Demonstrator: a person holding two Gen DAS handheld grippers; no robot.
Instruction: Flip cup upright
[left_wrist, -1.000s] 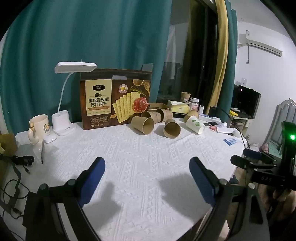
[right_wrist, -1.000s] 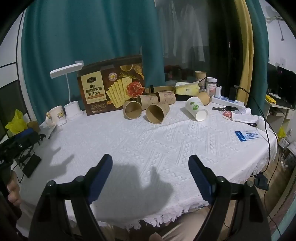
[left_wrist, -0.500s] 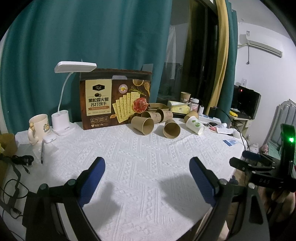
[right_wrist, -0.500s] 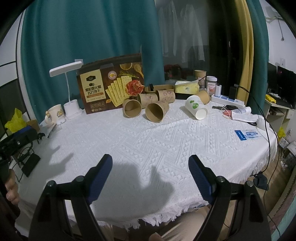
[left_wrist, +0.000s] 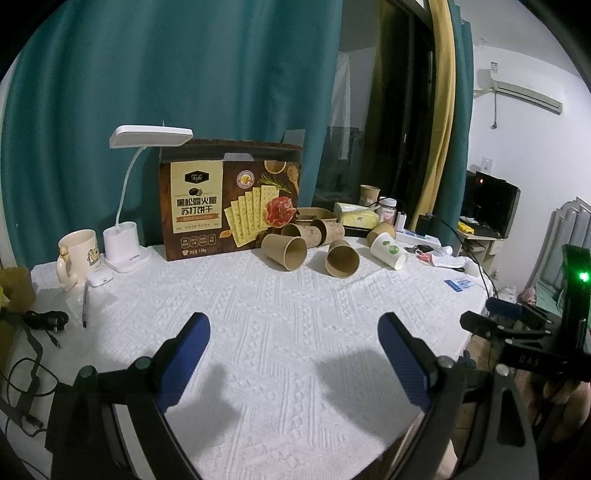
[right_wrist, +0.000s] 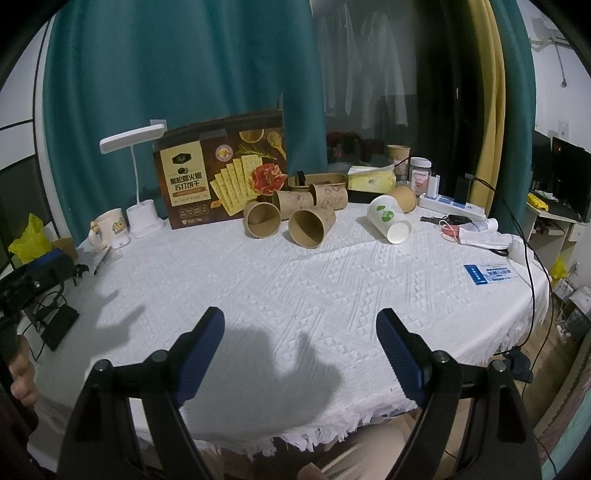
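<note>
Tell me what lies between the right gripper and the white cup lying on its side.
Only bare white tablecloth between right gripper and white cup, seen in the right wrist view.

In front of the cracker box (left_wrist: 231, 197), several brown paper cups (left_wrist: 284, 252) and a white cup (left_wrist: 388, 251) lie tipped over, well beyond the left gripper (left_wrist: 293, 349), whose blue fingers (left_wrist: 183, 363) are spread wide.

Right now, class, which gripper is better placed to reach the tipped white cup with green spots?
Probably the right gripper: the white cup lies right of centre in its view. The left gripper sits further left. Both have jaws open and empty.
</note>
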